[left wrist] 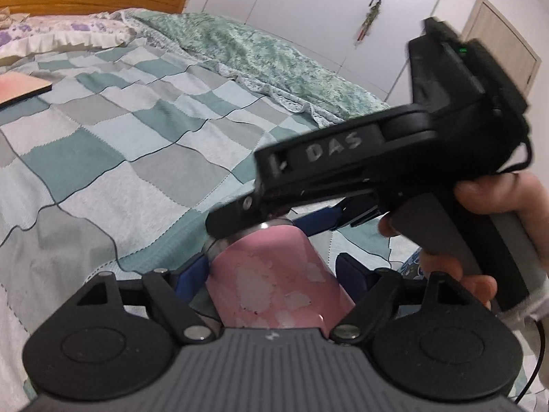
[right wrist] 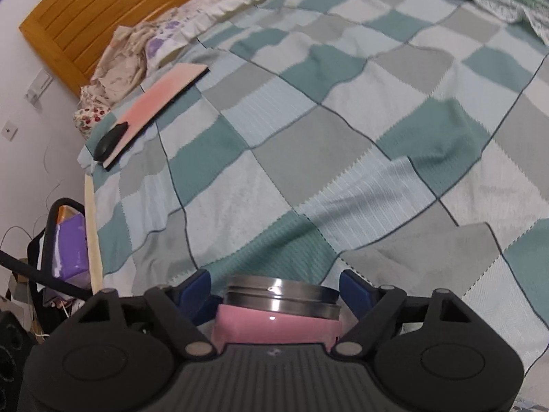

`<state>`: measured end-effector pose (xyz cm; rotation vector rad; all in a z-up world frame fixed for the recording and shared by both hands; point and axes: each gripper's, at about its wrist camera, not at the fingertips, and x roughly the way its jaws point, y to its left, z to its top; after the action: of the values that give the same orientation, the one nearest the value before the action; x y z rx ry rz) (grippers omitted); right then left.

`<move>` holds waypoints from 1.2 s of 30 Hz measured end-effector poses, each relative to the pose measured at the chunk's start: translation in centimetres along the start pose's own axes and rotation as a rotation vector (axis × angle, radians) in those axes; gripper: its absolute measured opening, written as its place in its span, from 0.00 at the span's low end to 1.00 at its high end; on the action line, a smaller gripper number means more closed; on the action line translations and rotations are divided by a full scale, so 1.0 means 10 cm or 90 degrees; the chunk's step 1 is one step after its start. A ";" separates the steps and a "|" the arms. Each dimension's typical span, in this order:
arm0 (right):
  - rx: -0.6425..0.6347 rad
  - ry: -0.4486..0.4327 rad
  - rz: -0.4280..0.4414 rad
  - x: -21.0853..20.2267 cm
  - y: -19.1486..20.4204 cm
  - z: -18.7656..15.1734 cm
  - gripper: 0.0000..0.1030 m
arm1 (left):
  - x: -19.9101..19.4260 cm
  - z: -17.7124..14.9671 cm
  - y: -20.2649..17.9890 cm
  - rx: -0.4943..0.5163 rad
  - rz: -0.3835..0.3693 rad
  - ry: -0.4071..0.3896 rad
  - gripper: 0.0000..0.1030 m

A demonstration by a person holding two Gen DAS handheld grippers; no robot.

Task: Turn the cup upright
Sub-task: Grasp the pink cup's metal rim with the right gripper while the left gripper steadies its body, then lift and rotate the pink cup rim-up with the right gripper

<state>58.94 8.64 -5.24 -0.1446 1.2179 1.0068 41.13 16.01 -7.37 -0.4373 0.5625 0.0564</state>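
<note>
- Cup [left wrist: 274, 285] is pink w/ a steel rim, sits between my left tongs [left wrist: 274, 271]. Blue pads sit close on both sides of the body; contact looks likely, can't fully confirm.
- Right tongs [right wrist: 276, 297] are at the rim end. Right wrist view shows the steel rim [right wrist: 281, 297] between the 2 blue pads, w/ gaps each side, so they look spread, not clamped.
- Left view: right tongs come in from the right across the cup's far end, my hand [left wrist: 497, 226] on the grip. Some blur there.
- Cup is off the bed [right wrist: 308, 137], held above the checked blanket.
- Step, my read: mid-flip or handover, both tongs on 1 cup.
- Next: 1 pair needs a firm hold before the other lets go, then rotate so the rim faces up, set it on the bed.
- Risk: soft blanket, cup could tip on landing.
</note>
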 end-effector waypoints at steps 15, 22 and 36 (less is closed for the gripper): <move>0.107 0.045 0.075 0.22 -0.38 -0.06 0.77 | 0.04 0.00 0.04 -0.004 -0.018 0.045 0.94; 0.072 -0.066 0.071 -0.12 -0.47 -0.16 0.77 | 0.32 0.10 0.02 -0.031 -0.086 0.129 0.90; 0.014 -0.336 -0.064 -0.96 -0.91 -0.56 0.77 | 0.75 0.16 -0.85 0.160 -0.153 0.050 0.83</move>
<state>61.46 -5.29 -3.17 0.0755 0.7312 0.8710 49.69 8.42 -6.82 -0.2609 0.5821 -0.2608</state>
